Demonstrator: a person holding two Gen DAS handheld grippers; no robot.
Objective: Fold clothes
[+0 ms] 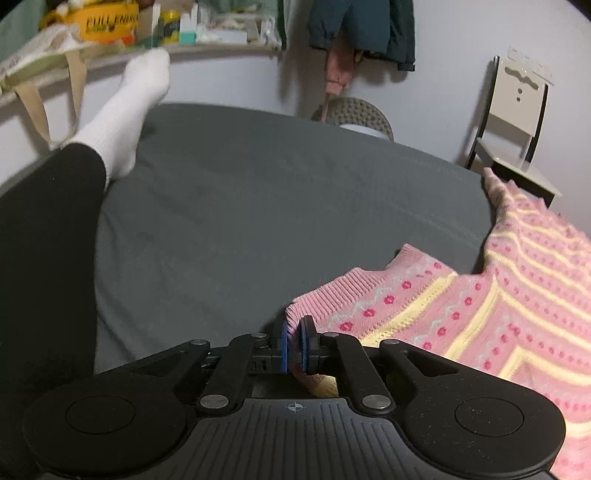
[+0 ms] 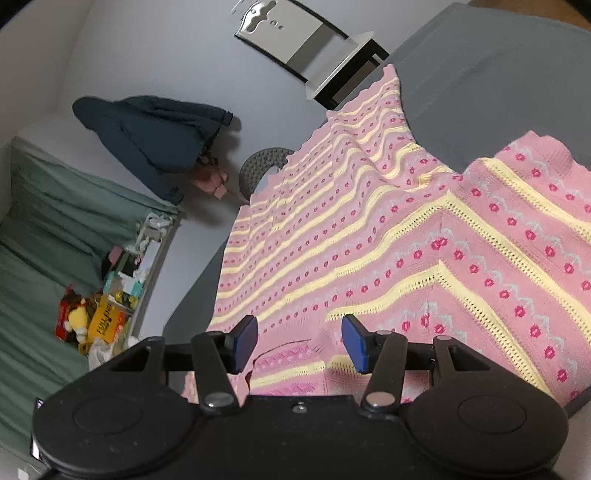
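Observation:
A pink knitted sweater (image 1: pixel 480 302) with yellow stripes and red flower dots lies on a grey bed sheet (image 1: pixel 277 192). My left gripper (image 1: pixel 294 341) is shut on the ribbed pink cuff of a sleeve, the blue pads pinching the fabric at the sweater's left end. In the right wrist view the same sweater (image 2: pixel 406 240) spreads across the bed, one part lifted toward the far edge. My right gripper (image 2: pixel 299 341) hovers open just above the sweater's near edge, nothing between its blue pads.
A person's leg in black trousers (image 1: pixel 44 240) and a white sock (image 1: pixel 129 110) rests on the bed at left. A cluttered shelf (image 1: pixel 147 33), hanging dark clothes (image 1: pixel 362 29), a grey round stool (image 1: pixel 358 114) and a white chair (image 1: pixel 513 122) line the wall.

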